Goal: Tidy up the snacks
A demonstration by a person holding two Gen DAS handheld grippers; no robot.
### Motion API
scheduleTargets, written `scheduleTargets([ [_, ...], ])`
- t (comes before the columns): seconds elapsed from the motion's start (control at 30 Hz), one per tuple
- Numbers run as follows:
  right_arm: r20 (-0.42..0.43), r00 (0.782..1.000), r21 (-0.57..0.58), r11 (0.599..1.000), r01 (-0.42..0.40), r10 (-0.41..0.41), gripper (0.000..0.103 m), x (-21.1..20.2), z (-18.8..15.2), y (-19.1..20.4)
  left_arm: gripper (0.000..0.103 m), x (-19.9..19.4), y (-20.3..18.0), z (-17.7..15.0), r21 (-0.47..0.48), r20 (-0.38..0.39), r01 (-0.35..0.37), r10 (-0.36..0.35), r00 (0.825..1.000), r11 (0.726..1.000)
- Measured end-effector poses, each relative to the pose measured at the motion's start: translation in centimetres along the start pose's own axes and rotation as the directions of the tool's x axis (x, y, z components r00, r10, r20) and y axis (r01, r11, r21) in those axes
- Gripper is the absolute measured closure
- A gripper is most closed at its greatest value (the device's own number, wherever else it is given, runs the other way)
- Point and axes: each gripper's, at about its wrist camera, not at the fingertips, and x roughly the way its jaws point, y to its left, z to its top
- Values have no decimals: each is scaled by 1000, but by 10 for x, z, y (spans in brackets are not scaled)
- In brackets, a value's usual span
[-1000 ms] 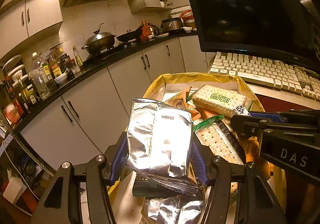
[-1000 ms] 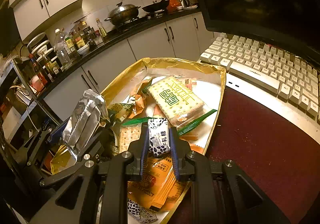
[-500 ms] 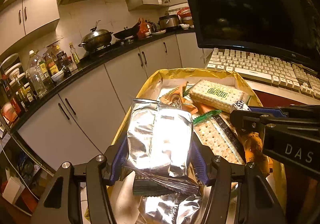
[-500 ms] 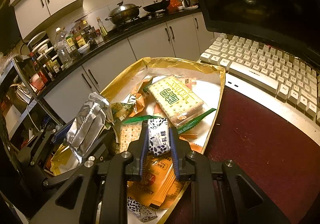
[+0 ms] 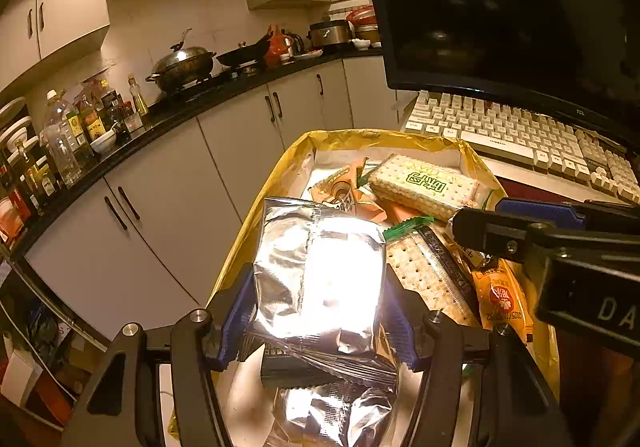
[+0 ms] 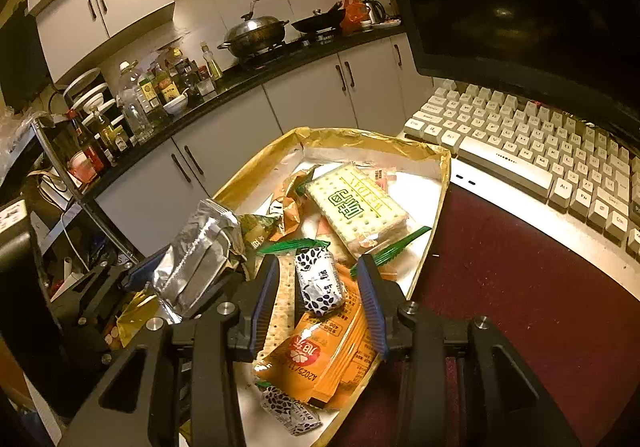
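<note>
Left gripper (image 5: 320,311): closed on a silver foil pouch (image 5: 320,275), which is held above the near end of the gold-rimmed box (image 5: 400,137).
Right gripper (image 6: 318,291): jaws have just been opening; the spotted candy packet (image 6: 320,281) is seen lying between the spread pads, clear of both, on the orange sachets (image 6: 320,351).
Box: filled with snacks, with a cracker pack (image 6: 356,207) at the far end.
Keyboard (image 6: 540,151): set just beside the box.
</note>
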Motion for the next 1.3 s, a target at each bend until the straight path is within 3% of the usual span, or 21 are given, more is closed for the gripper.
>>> scheduleTargets([
  [0.3, 26, 1000, 11, 1000, -8, 8, 62, -11, 0, -1, 34, -1, 1, 3, -4, -17, 7, -7, 1000, 1000],
  [0.63, 47, 999, 23, 1000, 3, -4, 51, -19, -2, 2, 27, -3, 2, 3, -6, -16, 2, -2, 1000, 1000],
  [0.87, 72, 997, 21, 999, 26, -27, 43, -27, -3, 0, 17, -6, 7, 3, -21, -10, -4, 4, 1000, 1000],
  [1.07, 89, 995, 27, 999, 44, -46, 35, -33, -5, -1, 14, -10, 9, 3, -31, 6, -12, 12, 1000, 999],
  [1.2, 101, 992, 29, 997, 69, -72, 34, -38, -6, -4, 3, -16, 10, 3, -35, 34, -17, 18, 999, 999],
  [1.3, 108, 990, 33, 996, 88, -91, 33, -42, -6, -6, 1, -22, 13, 5, -40, 62, -36, 38, 997, 999],
])
